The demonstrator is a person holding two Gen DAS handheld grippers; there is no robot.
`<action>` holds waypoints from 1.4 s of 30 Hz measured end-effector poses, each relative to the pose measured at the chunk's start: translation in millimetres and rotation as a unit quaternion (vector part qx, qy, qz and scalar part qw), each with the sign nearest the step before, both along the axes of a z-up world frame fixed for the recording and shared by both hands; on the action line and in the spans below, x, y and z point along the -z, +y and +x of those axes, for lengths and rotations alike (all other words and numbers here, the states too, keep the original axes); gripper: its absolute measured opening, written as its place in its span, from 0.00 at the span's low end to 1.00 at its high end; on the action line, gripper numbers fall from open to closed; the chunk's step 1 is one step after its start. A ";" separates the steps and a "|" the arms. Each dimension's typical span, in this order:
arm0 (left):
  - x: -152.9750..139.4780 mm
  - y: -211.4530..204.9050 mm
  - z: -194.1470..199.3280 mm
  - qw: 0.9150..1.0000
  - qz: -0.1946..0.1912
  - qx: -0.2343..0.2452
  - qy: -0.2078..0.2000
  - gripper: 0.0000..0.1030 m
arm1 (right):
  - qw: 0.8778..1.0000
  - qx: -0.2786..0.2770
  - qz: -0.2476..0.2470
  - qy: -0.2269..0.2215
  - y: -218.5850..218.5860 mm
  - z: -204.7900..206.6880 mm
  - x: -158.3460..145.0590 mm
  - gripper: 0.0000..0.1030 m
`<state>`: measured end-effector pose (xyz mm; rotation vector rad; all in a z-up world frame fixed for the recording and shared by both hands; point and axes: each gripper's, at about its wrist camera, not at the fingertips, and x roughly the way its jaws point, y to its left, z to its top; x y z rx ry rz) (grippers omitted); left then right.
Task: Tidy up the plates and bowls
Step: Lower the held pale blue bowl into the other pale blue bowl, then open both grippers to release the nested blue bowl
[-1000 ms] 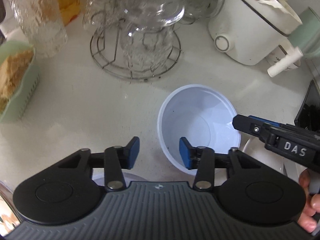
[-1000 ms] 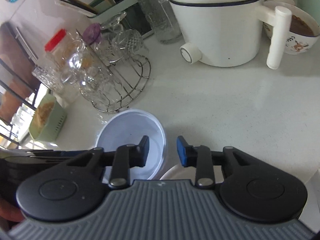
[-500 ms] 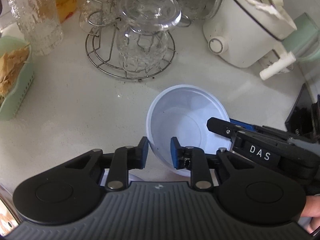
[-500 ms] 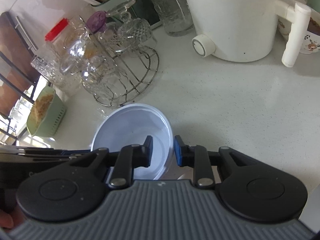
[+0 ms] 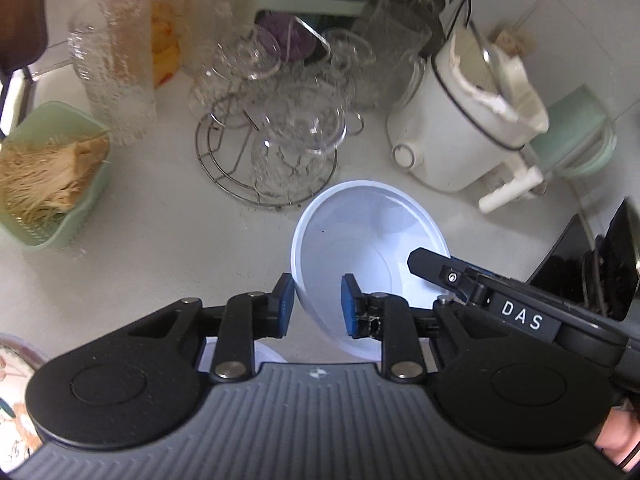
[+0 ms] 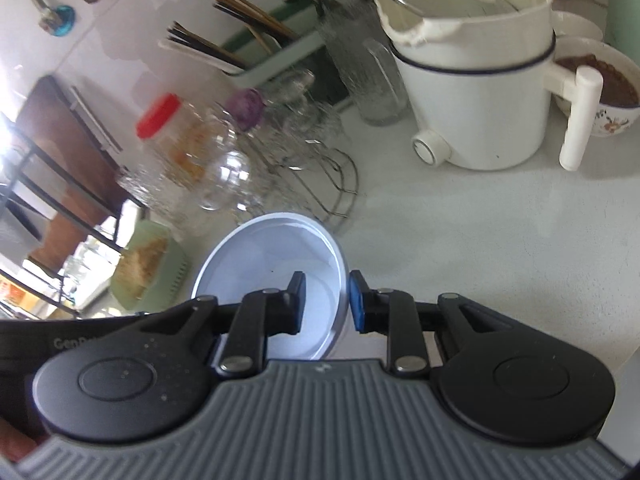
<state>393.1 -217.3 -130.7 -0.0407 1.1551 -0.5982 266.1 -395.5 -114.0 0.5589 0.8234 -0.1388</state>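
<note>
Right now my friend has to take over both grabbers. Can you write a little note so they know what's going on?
Left gripper: jaws shut on the near wall of the white bowl.
Right gripper: jaws shut on the same bowl's opposite rim.
The bowl hangs tilted between them above the counter, in front of the wire glass rack.
Done: bowl gripped by both.
Left: carry it to its spot and set it down. Other dishes peek in below the left gripper.

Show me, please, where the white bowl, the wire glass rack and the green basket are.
white bowl (image 5: 360, 232): left wrist view, on its inner wall.
wire glass rack (image 5: 216, 176): left wrist view, on its base ring.
green basket (image 5: 86, 204): left wrist view, on its front wall.
</note>
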 end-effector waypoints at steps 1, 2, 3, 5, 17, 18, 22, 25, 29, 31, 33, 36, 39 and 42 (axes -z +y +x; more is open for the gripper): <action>-4.4 3.4 -1.3 1.000 -0.004 -0.003 -0.001 0.27 | 1.000 -0.001 0.002 -0.004 2.1 -1.6 -4.4 0.25; -8.9 7.1 -3.2 1.000 -0.007 -0.005 -0.003 0.27 | 1.000 -0.002 0.005 -0.007 4.2 -3.6 -8.2 0.25; -13.0 10.6 -5.0 1.000 -0.010 -0.008 -0.004 0.27 | 1.000 -0.003 0.007 -0.010 6.1 -5.3 -12.0 0.25; -21.6 18.1 -9.0 1.000 -0.018 -0.013 -0.004 0.27 | 1.000 -0.006 0.009 -0.014 10.5 -8.7 -18.7 0.25; -45.8 65.7 -30.2 0.999 -0.038 -0.019 -0.004 0.28 | 0.999 -0.002 0.037 -0.017 45.0 -32.6 -36.3 0.26; -44.6 70.3 -32.2 0.999 -0.039 -0.018 -0.002 0.28 | 0.999 -0.001 0.037 -0.016 48.9 -34.2 -35.8 0.26; -37.8 89.7 -39.1 0.999 -0.038 -0.020 0.003 0.28 | 0.999 0.000 0.039 -0.006 66.5 -40.6 -32.1 0.26; -29.3 103.3 -41.9 0.999 -0.037 -0.022 0.013 0.28 | 0.999 -0.002 0.034 0.003 81.4 -44.2 -27.5 0.26; -20.1 119.2 -43.5 0.999 -0.029 -0.024 0.018 0.28 | 1.000 -0.005 0.026 0.017 102.0 -45.7 -23.7 0.27; -14.4 125.0 -42.9 0.999 -0.026 -0.022 0.024 0.28 | 1.000 -0.007 0.019 0.024 111.0 -45.7 -21.2 0.27; -7.1 130.1 -41.6 0.999 -0.023 -0.020 0.030 0.28 | 0.999 -0.009 0.015 0.033 118.0 -44.9 -16.0 0.27; 3.8 133.5 -38.6 0.999 -0.020 -0.015 0.038 0.28 | 0.999 -0.003 0.012 0.049 125.0 -42.9 -6.1 0.27; 14.4 133.0 -36.9 0.999 -0.014 -0.006 0.043 0.28 | 0.998 -0.001 -0.001 0.059 130.1 -40.2 0.9 0.27; 25.7 130.0 -35.8 0.999 -0.008 0.005 0.049 0.28 | 0.998 0.003 -0.012 0.068 131.1 -38.8 7.5 0.27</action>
